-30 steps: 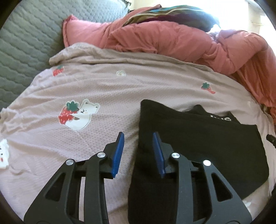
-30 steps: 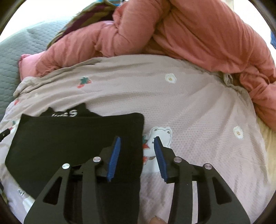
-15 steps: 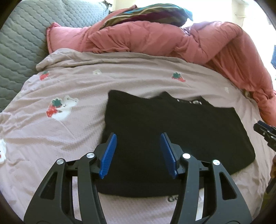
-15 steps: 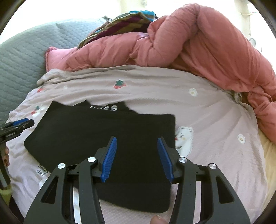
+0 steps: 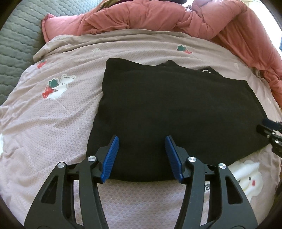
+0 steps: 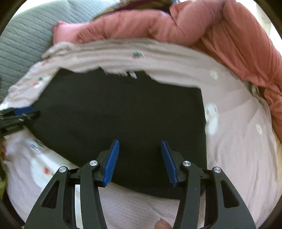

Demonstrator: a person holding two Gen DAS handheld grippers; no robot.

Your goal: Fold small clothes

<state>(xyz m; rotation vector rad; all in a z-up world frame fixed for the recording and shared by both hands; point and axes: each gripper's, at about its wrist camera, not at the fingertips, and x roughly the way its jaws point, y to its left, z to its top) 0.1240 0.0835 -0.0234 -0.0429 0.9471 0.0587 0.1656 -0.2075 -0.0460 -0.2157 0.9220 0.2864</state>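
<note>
Bed w/ pink printed sheet (image 5: 52,133), red duvet (image 5: 158,15) bunched at far side. Black garment (image 5: 176,109) lies flat mid-bed as a rough rectangle, prob. already folded once; right view is blurred so layers unclear. Final fold(s) likely left. Left tool (image 5: 141,155) spread, empty, over garment's near edge. Right tool (image 6: 140,159) spread too, holding nothing, near edge.
</note>
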